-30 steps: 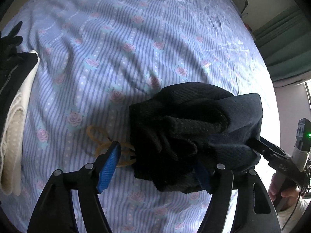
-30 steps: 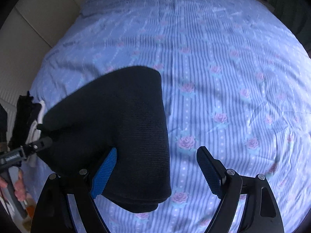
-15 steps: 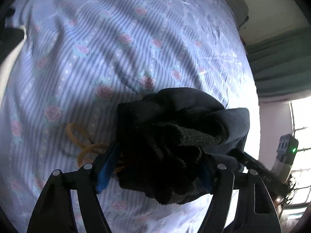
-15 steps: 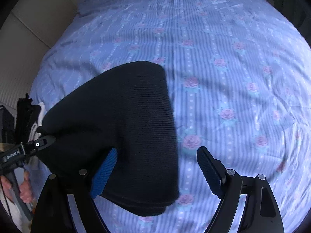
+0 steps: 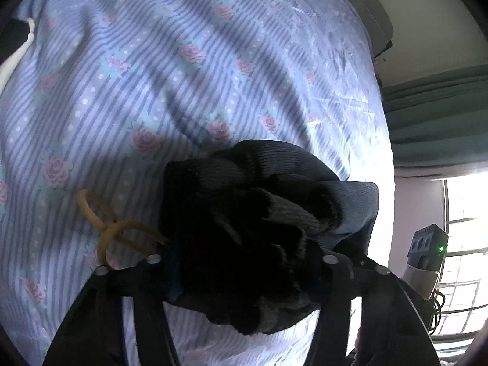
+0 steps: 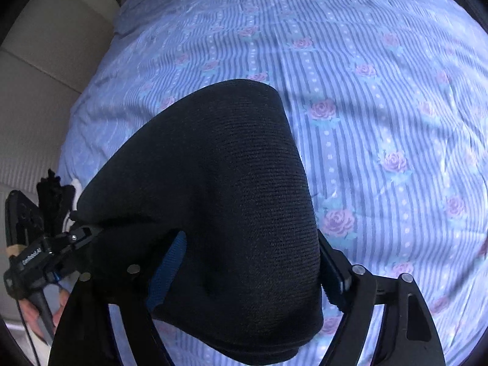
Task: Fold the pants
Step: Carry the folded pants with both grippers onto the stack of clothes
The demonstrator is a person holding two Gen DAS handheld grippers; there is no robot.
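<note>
The black knit pants are folded into a thick bundle held above the bed. My left gripper is shut on the bundle's layered end, with both fingers pressed into the cloth. In the right wrist view the pants show a smooth folded face. My right gripper is closed around the other end, with the blue left pad and the right pad against the cloth. The other gripper shows at the left edge, gripping the same bundle.
The bed is covered by a blue striped sheet with pink roses. Tan rubber bands hang by my left gripper. Dark and cream folded clothes lie at the far left. A floor lies beyond the bed's left edge.
Both grippers have closed on the pants bundle, which lay between open fingers before. The bundle has risen off the sheet, and the left view has swung to the right.
</note>
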